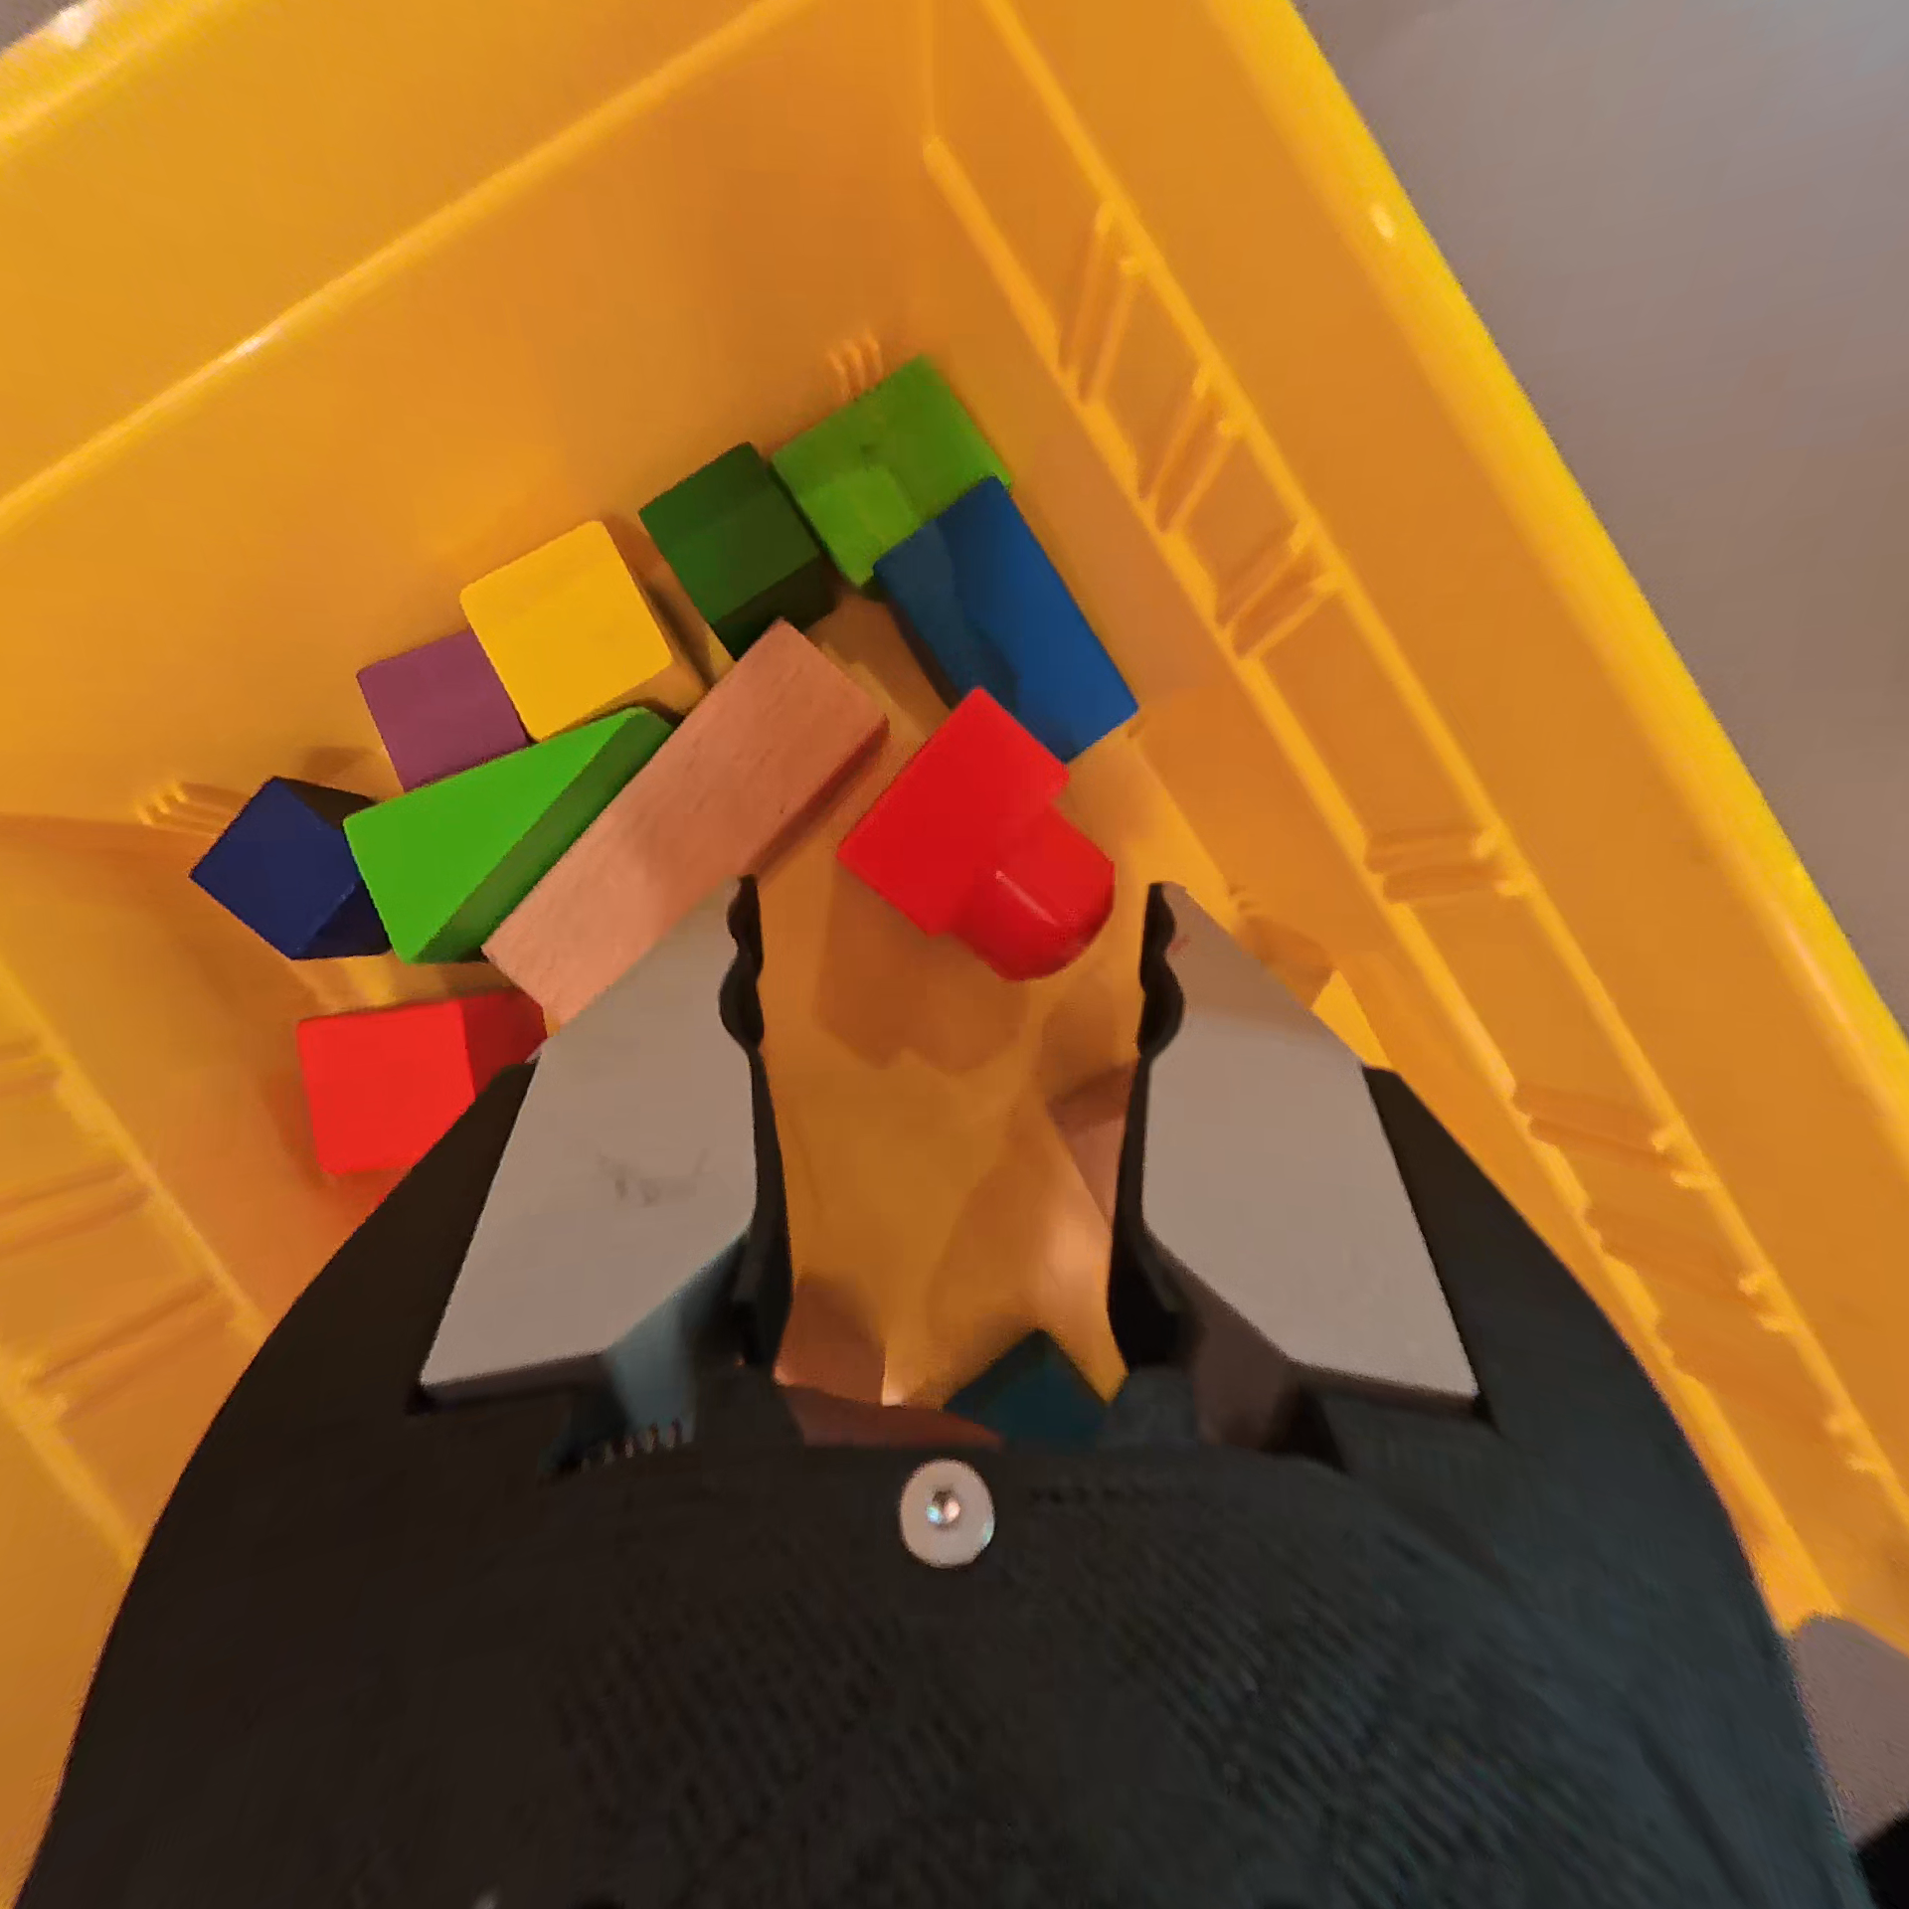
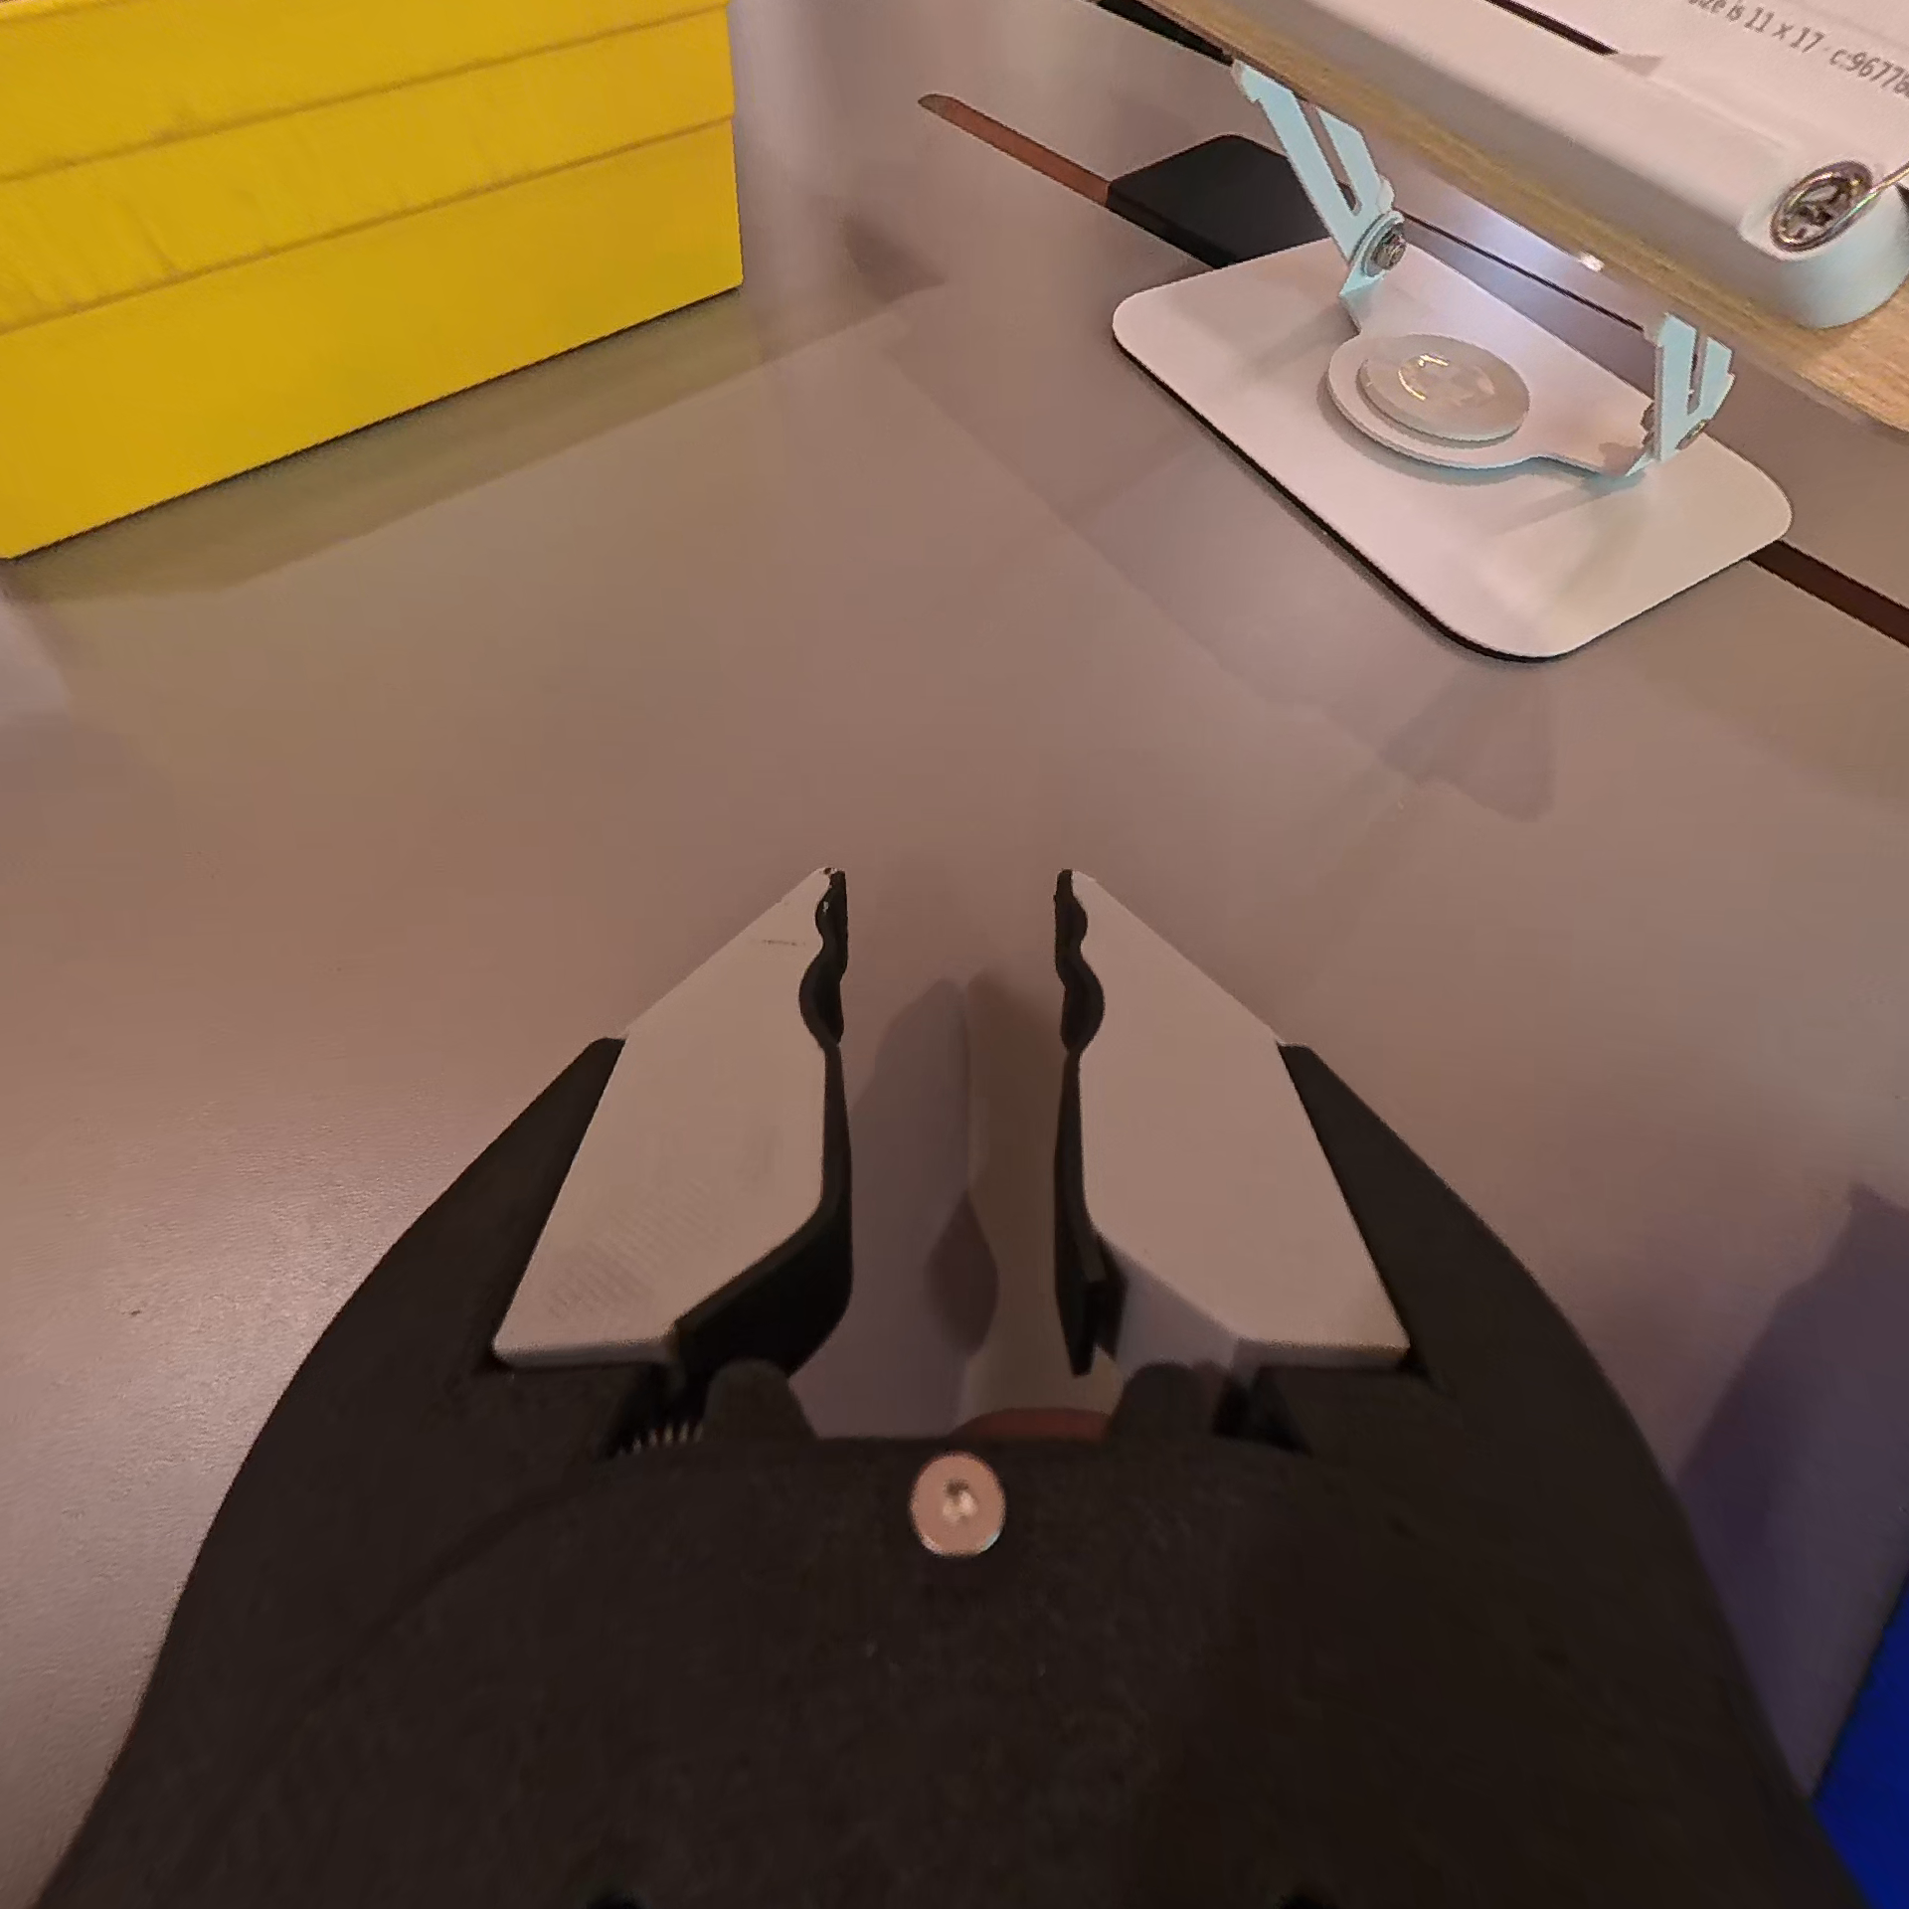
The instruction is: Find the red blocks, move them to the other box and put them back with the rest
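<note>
1. A red wooden block with a square body and a rounded stub (image 1: 971, 842) lies on the floor of the yellow plastic crate (image 1: 517, 258), just beyond the tips of the left gripper (image 1: 950, 899) and slightly right of its centre line.
2. The left gripper's jaws stand wide apart with nothing between the pads; neither fingertip touches the red piece.
3. A second red wooden cube (image 1: 398, 1074) sits lower left on the crate floor, partly hidden behind the gripper's left finger (image 1: 620, 1136).
4. A long plain beech-wood bar (image 1: 692, 816) lies diagonally just left of the first red block, with its near end at the left fingertip.
5. Against the bar's left side rests a bright green wooden wedge (image 1: 486, 826), and left of that a dark navy wooden cube (image 1: 284, 868).
6. Farther off lie a purple wooden cube (image 1: 439, 702), a yellow wooden cube (image 1: 563, 625), a dark green wooden cube (image 1: 733, 537), a light green wooden block (image 1: 878, 455) and a blue wooden bar (image 1: 1007, 609), the blue one touching the far corner of the first red block.
7. The crate's ribbed right wall (image 1: 1291, 620) runs close beside the blue bar and the right fingertip.
8. The right gripper (image 2: 950, 888) hovers over a grey tabletop (image 2: 517, 775), its jaws parted and bare.
9. In that view a yellow box (image 2: 362, 258) stands far left, and a white stand with a flat base plate (image 2: 1446, 465) stands far right.
</note>
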